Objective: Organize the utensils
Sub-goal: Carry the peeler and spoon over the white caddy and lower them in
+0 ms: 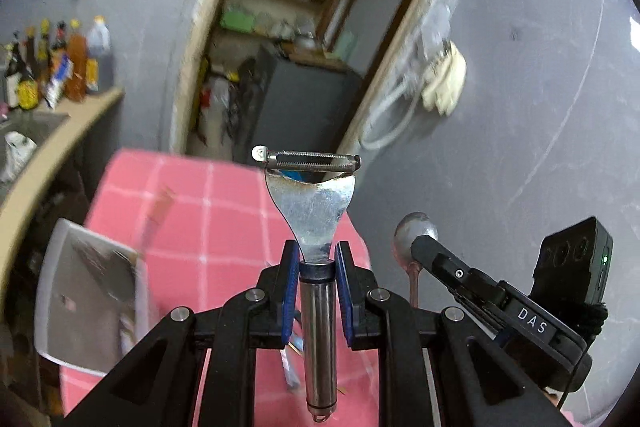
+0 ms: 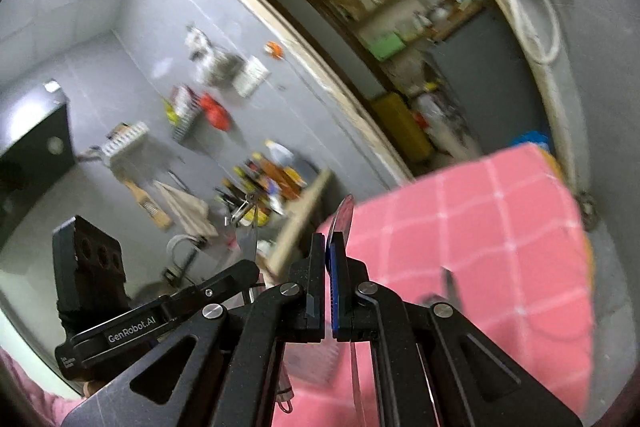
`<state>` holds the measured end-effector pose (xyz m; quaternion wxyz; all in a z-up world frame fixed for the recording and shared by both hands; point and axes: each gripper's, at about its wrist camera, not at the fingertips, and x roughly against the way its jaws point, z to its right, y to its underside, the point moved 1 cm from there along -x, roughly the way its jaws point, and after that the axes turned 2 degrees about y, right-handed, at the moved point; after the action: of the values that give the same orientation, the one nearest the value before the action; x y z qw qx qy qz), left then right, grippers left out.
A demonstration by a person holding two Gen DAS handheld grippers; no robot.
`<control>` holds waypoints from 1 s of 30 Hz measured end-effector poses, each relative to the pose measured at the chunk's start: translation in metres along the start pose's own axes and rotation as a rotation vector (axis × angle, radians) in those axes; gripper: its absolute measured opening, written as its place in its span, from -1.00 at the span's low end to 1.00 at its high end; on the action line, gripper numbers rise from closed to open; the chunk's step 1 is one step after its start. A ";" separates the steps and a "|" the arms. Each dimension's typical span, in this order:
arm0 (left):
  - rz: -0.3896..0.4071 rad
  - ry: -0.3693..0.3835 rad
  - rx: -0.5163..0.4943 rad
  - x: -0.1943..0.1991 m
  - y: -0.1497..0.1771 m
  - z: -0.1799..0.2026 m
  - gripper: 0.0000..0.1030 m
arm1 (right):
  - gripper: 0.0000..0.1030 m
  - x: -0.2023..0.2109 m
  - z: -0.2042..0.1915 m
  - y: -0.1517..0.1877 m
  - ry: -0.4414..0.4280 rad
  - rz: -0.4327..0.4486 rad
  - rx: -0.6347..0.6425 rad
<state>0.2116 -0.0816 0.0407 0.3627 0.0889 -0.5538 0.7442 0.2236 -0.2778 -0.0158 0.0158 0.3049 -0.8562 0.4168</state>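
Left claw (image 1: pixel 318 259) pinching a shiny metal peeler with a wide flat head (image 1: pixel 310 205), right claw (image 2: pixel 330 267) pinching a thin silver spoon (image 1: pixel 414 233), pink checked cloth (image 1: pixel 192 211) below both

Your left gripper (image 1: pixel 317 259) clamps a peeler (image 1: pixel 310 211) by its neck, blade at twelve o'clock. At three o'clock, your right gripper (image 1: pixel 425 242) pinches a spoon (image 1: pixel 414 227) above the pink-checked worktop (image 1: pixel 208 219).
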 end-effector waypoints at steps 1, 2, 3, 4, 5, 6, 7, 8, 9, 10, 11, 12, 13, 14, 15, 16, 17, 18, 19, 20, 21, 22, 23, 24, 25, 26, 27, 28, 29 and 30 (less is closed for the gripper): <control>0.016 -0.010 0.000 0.004 -0.004 -0.005 -0.67 | -0.95 -0.004 -0.007 -0.002 -0.023 0.012 0.001; 0.038 -0.026 -0.002 0.012 -0.010 -0.012 -0.67 | -0.95 -0.010 -0.016 -0.005 -0.052 0.023 0.002; 0.064 -0.048 -0.006 0.021 -0.017 -0.020 -0.67 | -0.95 -0.018 -0.025 -0.006 -0.082 0.033 0.003; 0.092 -0.073 -0.011 0.030 -0.023 -0.030 -0.67 | -0.95 -0.024 -0.031 -0.007 -0.107 0.041 0.005; 0.108 -0.088 -0.013 0.035 -0.027 -0.036 -0.67 | -0.95 -0.032 -0.040 -0.008 -0.138 0.048 0.009; 0.131 -0.115 -0.015 0.042 -0.032 -0.045 -0.67 | -0.95 -0.039 -0.048 -0.008 -0.166 0.053 0.016; 0.151 -0.141 -0.017 0.048 -0.036 -0.055 -0.67 | -0.95 -0.046 -0.055 -0.007 -0.190 0.057 0.021; 0.163 -0.157 -0.017 0.050 -0.037 -0.061 -0.67 | -0.95 -0.055 -0.063 -0.006 -0.218 0.059 0.026; 0.186 -0.180 -0.016 0.055 -0.040 -0.073 -0.67 | -0.95 -0.063 -0.070 -0.003 -0.244 0.060 0.031; 0.195 -0.193 -0.013 0.056 -0.040 -0.078 -0.67 | -0.95 -0.073 -0.077 -0.001 -0.274 0.059 0.036; 0.210 -0.211 -0.005 0.058 -0.041 -0.089 -0.67 | -0.95 -0.080 -0.082 0.005 -0.295 0.054 0.039; 0.218 -0.218 0.000 0.059 -0.041 -0.095 -0.67 | -0.95 -0.086 -0.086 0.009 -0.312 0.049 0.041; 0.226 -0.227 0.005 0.060 -0.041 -0.102 -0.67 | -0.95 -0.093 -0.089 0.012 -0.328 0.042 0.043; 0.233 -0.236 0.010 0.060 -0.041 -0.106 -0.67 | -0.95 -0.101 -0.092 0.017 -0.342 0.034 0.048; 0.243 -0.244 0.014 0.058 -0.040 -0.112 -0.67 | -0.95 -0.108 -0.094 0.023 -0.353 0.026 0.056; 0.250 -0.247 0.016 0.059 -0.039 -0.115 -0.67 | -0.95 -0.117 -0.096 0.029 -0.364 0.016 0.065; 0.257 -0.252 0.019 0.056 -0.036 -0.121 -0.67 | -0.95 -0.123 -0.097 0.035 -0.369 0.005 0.070; 0.259 -0.250 0.025 0.054 -0.033 -0.126 -0.67 | -0.95 -0.130 -0.097 0.039 -0.372 -0.006 0.071; 0.262 -0.245 0.033 0.052 -0.029 -0.130 -0.67 | -0.95 -0.136 -0.097 0.043 -0.374 -0.015 0.070; 0.265 -0.242 0.040 0.050 -0.025 -0.134 -0.67 | -0.95 -0.142 -0.094 0.050 -0.375 -0.032 0.071; 0.268 -0.239 0.044 0.047 -0.021 -0.137 -0.67 | -0.95 -0.146 -0.092 0.054 -0.376 -0.043 0.072; 0.269 -0.239 0.046 0.046 -0.018 -0.139 -0.67 | -0.95 -0.151 -0.089 0.060 -0.374 -0.059 0.075; 0.264 -0.241 0.046 0.043 -0.015 -0.141 -0.67 | -0.95 -0.154 -0.085 0.064 -0.371 -0.071 0.078; 0.260 -0.241 0.046 0.041 -0.012 -0.141 -0.67 | -0.95 -0.158 -0.084 0.067 -0.365 -0.081 0.080; 0.255 -0.240 0.047 0.039 -0.009 -0.143 -0.67 | -0.95 -0.160 -0.082 0.070 -0.361 -0.089 0.082; 0.246 -0.239 0.046 0.036 -0.006 -0.145 -0.67 | -0.95 -0.164 -0.078 0.073 -0.356 -0.103 0.082; 0.240 -0.240 0.043 0.034 -0.003 -0.146 -0.67 | -0.95 -0.166 -0.076 0.074 -0.351 -0.110 0.082; 0.234 -0.243 0.038 0.032 -0.002 -0.148 -0.67 | -0.95 -0.167 -0.073 0.077 -0.343 -0.118 0.085; 0.227 -0.247 0.031 0.030 0.001 -0.149 -0.67 | -0.95 -0.166 -0.070 0.079 -0.339 -0.125 0.087; 0.222 -0.247 0.027 0.029 0.004 -0.149 -0.67 | -0.95 -0.166 -0.068 0.081 -0.336 -0.131 0.088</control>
<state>0.2282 0.0636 -0.0021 0.2061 0.1229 -0.5905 0.7706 0.3002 -0.1064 -0.0751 -0.1138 0.4255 -0.8061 0.3951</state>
